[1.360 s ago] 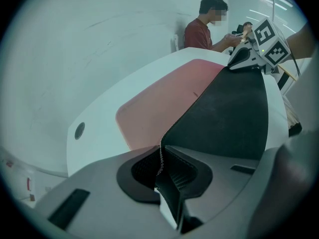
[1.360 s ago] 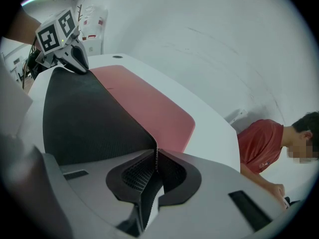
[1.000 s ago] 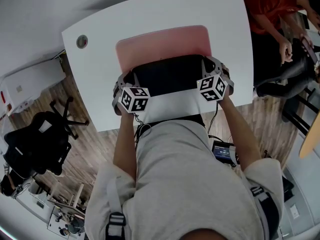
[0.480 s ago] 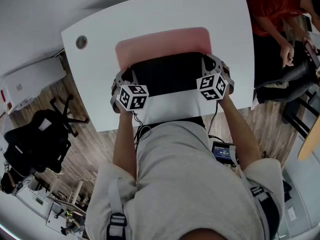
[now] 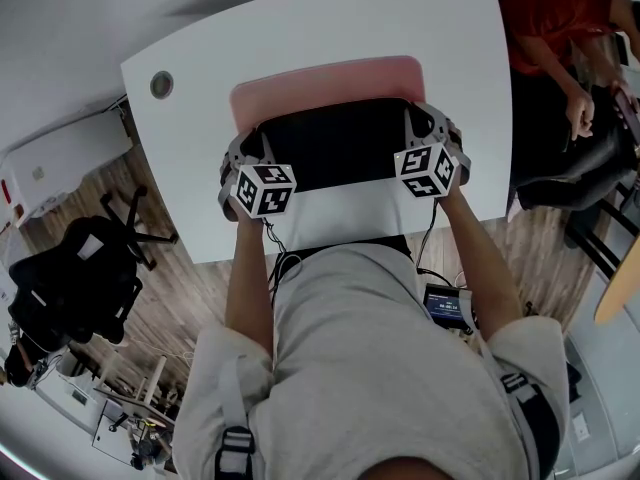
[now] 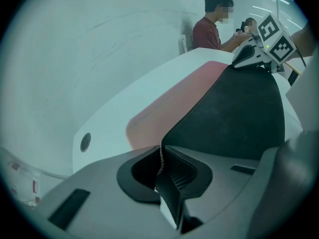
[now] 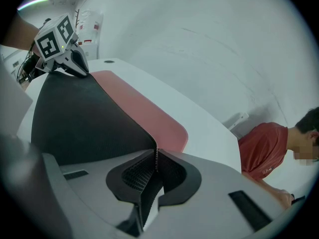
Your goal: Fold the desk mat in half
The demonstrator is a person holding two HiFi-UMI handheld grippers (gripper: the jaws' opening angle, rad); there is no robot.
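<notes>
Both grippers have been carried a little farther across the one white table (image 5: 330,23), and less pink is left showing on the single desk mat (image 5: 320,83). Its near edge is held raised and drawn over the far half, with the black underside turned up. The left gripper (image 5: 258,150) is clamped on one near corner and the right gripper (image 5: 415,126) on the other, the stitched edge being pinched between each pair of jaws. One round grommet (image 5: 162,85) is seen in the tabletop.
</notes>
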